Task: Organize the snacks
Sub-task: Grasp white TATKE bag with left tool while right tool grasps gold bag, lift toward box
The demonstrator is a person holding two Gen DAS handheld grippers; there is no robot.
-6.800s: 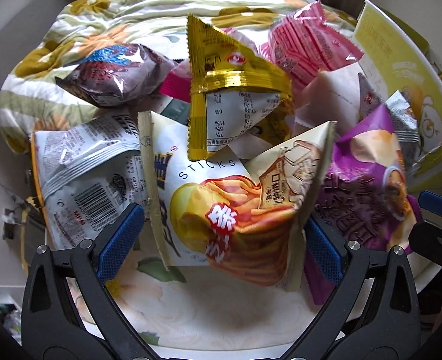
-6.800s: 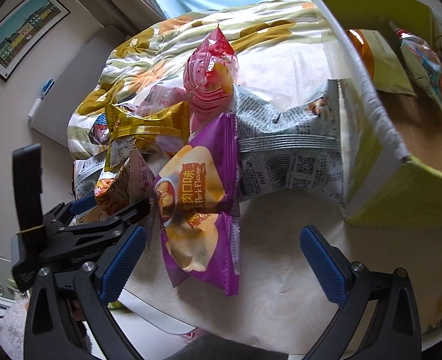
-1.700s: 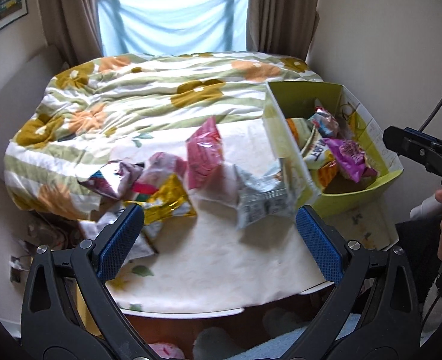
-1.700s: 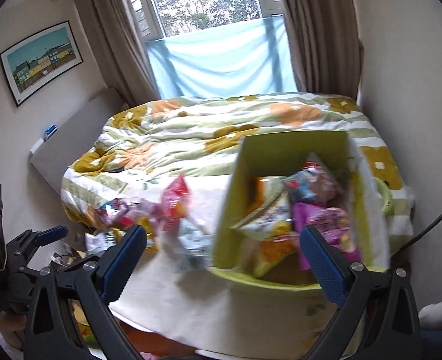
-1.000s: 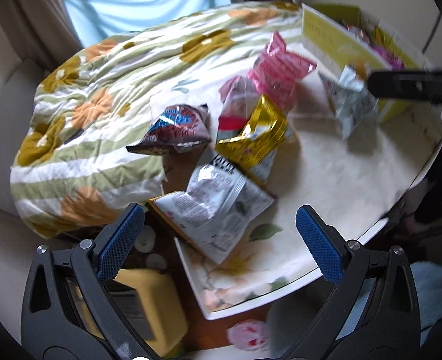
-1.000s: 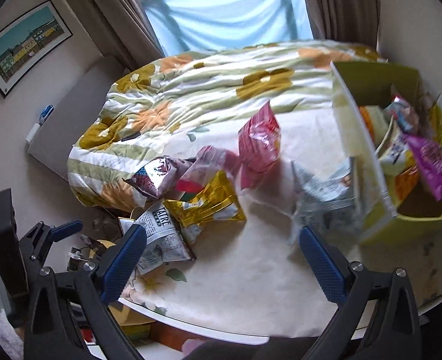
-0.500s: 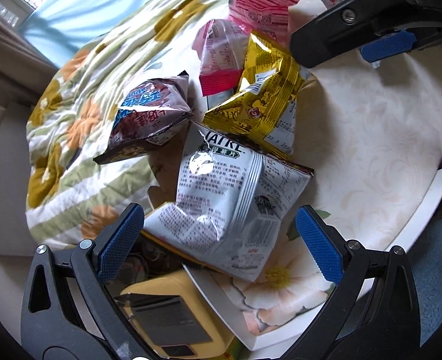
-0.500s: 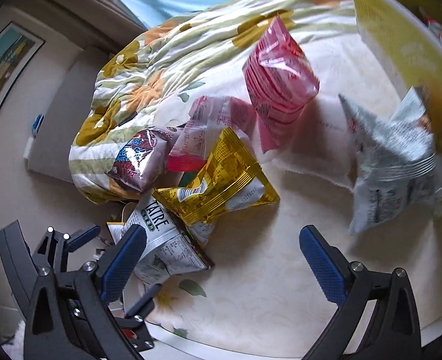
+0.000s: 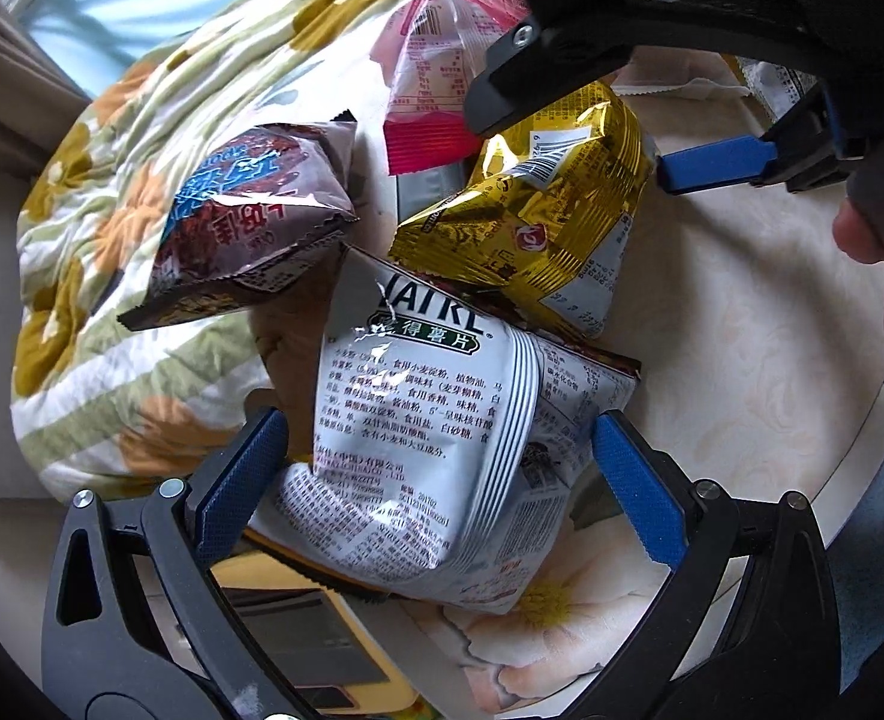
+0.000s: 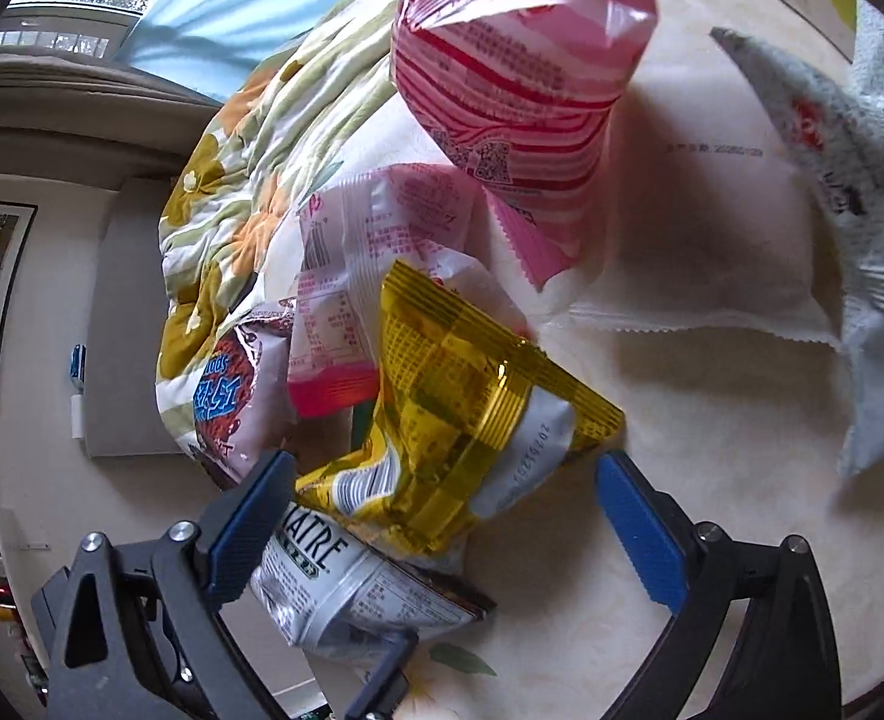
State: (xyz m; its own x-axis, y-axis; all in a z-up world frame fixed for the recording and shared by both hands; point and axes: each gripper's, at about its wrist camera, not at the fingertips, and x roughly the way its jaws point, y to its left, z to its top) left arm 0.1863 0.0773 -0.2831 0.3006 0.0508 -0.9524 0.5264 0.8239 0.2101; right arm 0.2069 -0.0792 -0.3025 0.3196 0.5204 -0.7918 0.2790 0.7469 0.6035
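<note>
**Both grippers straddle bags, neither clamped**

Left wrist view: left gripper has jaws apart, straddling the white-silver chip bag, pads beside its edges, not pressing. Bag lies flat at the table edge, long axis running away from the camera, top seam pointing toward the gold bag. Brown bag sits up-left on the quilt.

Right wrist view: right gripper has just been closing a little, jaws wide apart, gold bag between them, untouched. Gold bag lies tilted on the white-silver bag, long axis diagonal, one corner toward the right pad. Pink striped bag and grey bag lie further off.

Judgement: each hand is nearest its own bag; closing is next.
</note>
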